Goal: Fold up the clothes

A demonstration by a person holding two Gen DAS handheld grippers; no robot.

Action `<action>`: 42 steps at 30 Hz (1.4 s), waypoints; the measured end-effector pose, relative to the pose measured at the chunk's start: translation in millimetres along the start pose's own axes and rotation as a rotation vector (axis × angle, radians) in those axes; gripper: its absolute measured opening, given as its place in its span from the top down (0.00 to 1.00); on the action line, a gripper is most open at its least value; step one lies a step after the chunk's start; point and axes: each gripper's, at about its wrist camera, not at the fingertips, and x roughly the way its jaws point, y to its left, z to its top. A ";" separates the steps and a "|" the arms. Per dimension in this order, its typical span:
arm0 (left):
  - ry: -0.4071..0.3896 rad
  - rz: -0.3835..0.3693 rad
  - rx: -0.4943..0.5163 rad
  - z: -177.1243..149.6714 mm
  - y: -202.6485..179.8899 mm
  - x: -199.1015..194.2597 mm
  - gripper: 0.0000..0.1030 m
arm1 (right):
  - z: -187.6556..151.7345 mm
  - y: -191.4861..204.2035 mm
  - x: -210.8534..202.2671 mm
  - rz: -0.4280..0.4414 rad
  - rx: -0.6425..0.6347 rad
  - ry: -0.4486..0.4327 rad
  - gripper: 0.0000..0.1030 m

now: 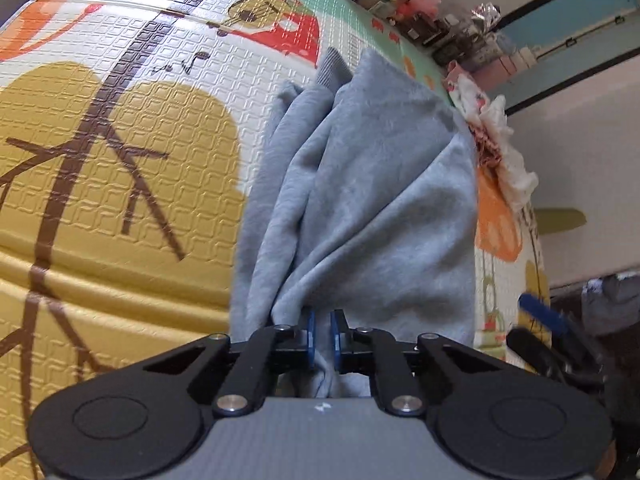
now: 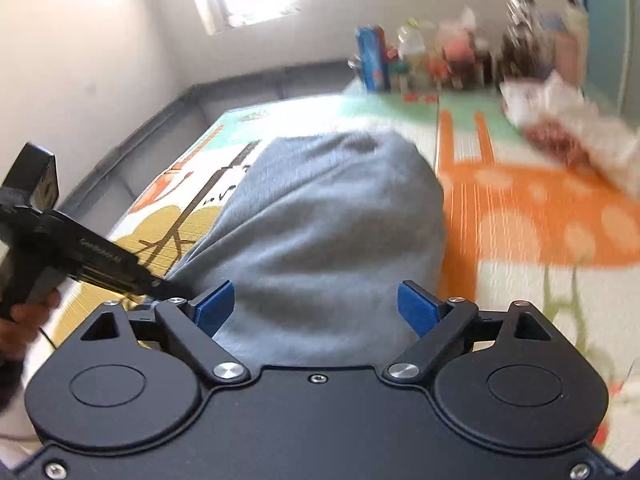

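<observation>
Grey fleece garment (image 1: 360, 184) bunches between the left gripper's (image 1: 323, 334) blue pads, clamped tight; ahead of it, the right gripper (image 2: 316, 308) gapes wide, gripping nothing.

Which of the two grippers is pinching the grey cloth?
The left gripper: its jaws are shut on a bunch of the grey cloth. The right gripper has its jaws wide apart, not pressing the cloth.

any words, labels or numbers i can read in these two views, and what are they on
None can be read for certain.
left gripper: embossed lettering along its black arm, too small and blurred to read.
blue box: printing, blurred.
play mat: only drawings, a music note and a guitar, no words.
grey garment: no label showing.
</observation>
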 end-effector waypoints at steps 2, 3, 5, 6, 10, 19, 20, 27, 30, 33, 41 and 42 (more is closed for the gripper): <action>0.007 0.022 0.029 -4.5 0.9 -3.6 0.90 | 4.8 2.0 5.9 -0.001 -0.027 0.020 0.12; 0.009 0.037 0.040 -6.0 1.0 -5.1 0.91 | 5.3 1.6 7.9 0.019 -0.020 0.029 0.13; 0.007 0.058 0.042 -8.3 3.5 -10.1 0.91 | 4.1 4.5 7.2 0.044 0.005 0.045 0.25; 0.003 0.071 0.038 -8.8 6.1 -13.0 0.91 | 4.6 5.2 7.0 0.031 0.012 0.059 0.37; -0.031 0.205 0.027 -10.2 16.4 -27.1 0.37 | 7.3 4.5 23.4 0.076 0.036 0.131 0.76; -0.206 0.028 0.081 -2.8 -20.3 -63.5 0.53 | 4.8 1.4 43.7 0.110 0.085 0.180 0.92; -0.210 -0.009 0.103 -1.5 -30.9 -61.3 0.52 | 4.0 1.3 45.2 0.114 0.093 0.189 0.92; -0.047 0.049 0.170 1.9 -61.6 13.4 0.64 | -13.9 0.9 51.9 0.114 0.107 0.252 0.91; -0.042 0.083 0.113 3.0 -41.2 18.1 0.95 | -24.0 -4.1 53.5 0.106 0.117 0.282 0.95; -0.025 0.045 0.037 7.1 -15.4 11.9 0.97 | -35.6 -13.8 53.1 0.109 0.137 0.293 0.99; -0.054 0.073 -0.038 7.8 1.9 -11.7 0.97 | -42.3 -34.0 35.9 0.109 0.181 0.306 1.00; -0.081 0.113 -0.026 10.1 -2.1 -20.7 0.94 | -40.0 -34.5 31.9 0.092 0.165 0.307 1.00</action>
